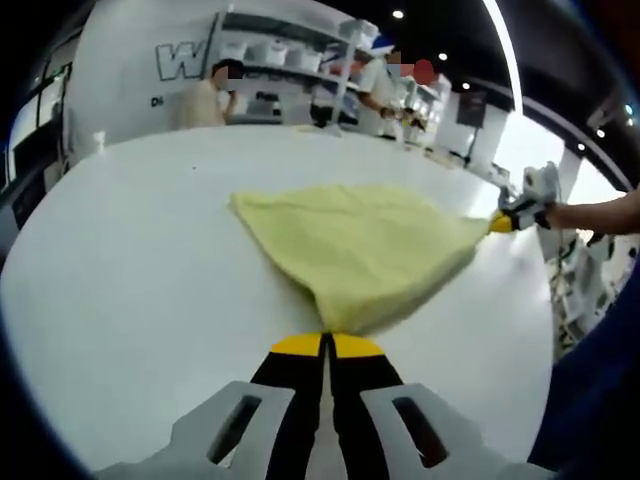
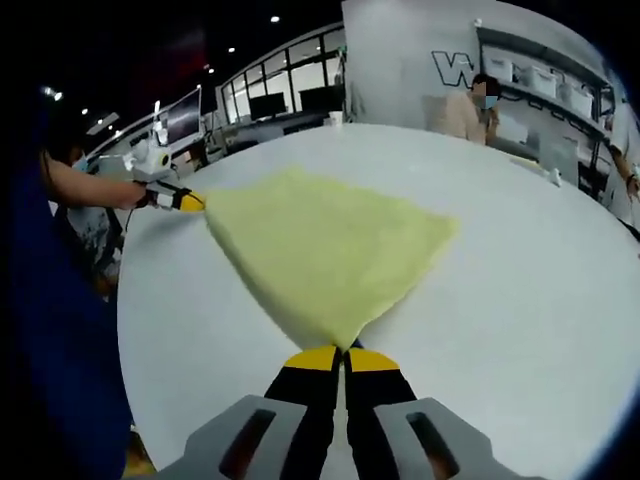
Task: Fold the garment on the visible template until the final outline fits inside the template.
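In the left gripper view the left gripper point(image 1: 327, 345) rises from six o'clock, its yellow-tipped fingers point(image 1: 297, 345) pressed together on the near corner of the yellow garment point(image 1: 355, 250), which spreads over the white desk point(image 1: 130, 260) toward twelve o'clock. At three o'clock the right gripper point(image 1: 503, 222) pinches the garment's far corner, held by a person's bare forearm point(image 1: 595, 212). Beyond the desk, two people point(image 1: 205, 100) stand by shelving around twelve o'clock. In the right gripper view the right gripper's fingers are likewise clamped on a corner at six o'clock, the cloth fanning out flat on the desk toward twelve, and the left gripper grips the corner at ten o'clock.
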The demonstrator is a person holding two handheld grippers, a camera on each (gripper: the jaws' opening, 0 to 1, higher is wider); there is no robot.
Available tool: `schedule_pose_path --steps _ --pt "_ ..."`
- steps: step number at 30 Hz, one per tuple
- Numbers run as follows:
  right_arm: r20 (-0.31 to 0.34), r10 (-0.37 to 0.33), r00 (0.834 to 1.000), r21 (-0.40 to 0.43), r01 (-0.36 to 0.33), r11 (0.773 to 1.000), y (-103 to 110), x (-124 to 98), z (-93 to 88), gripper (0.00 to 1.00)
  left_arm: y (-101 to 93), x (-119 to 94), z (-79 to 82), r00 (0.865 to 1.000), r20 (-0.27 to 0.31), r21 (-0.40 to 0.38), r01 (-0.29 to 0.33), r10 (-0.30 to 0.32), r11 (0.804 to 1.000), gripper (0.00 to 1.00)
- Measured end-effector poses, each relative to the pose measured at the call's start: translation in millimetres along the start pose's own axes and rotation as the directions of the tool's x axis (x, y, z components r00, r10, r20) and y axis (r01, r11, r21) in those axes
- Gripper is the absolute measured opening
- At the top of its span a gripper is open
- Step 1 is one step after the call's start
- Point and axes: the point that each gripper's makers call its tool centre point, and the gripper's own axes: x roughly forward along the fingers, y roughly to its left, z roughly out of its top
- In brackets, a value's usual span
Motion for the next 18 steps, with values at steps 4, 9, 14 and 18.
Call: schedule_pose_path --steps 4,9,14,18 --pt "-0.007 -0.002 1.000 0.009 0.002 1.000 0.8 2.0 -3.6 0.00 -0.9 -4.0 -1.1 1.000 0.000 -0.009 0.008 -0.008 1.000 0.00" --pt "0.001 -0.001 1.000 0.023 0.001 1.000 3.7 -0.5 -5.4 0.00 -5.7 -9.0 -3.3 1.000 0.007 -0.017 0.009 -0.009 1.000 0.00" --pt "0.004 0.002 1.000 0.038 -0.002 0.999 11.8 -6.0 -10.3 0.00 -13.8 -16.9 -9.9 1.000 0.005 -0.022 0.015 -0.015 1.000 0.00" --pt "0.002 0.012 1.000 0.039 -0.013 0.999 17.4 -10.4 -14.3 0.00 -20.7 -24.5 -14.8 1.000 0.005 -0.020 0.022 -0.021 1.000 0.00"
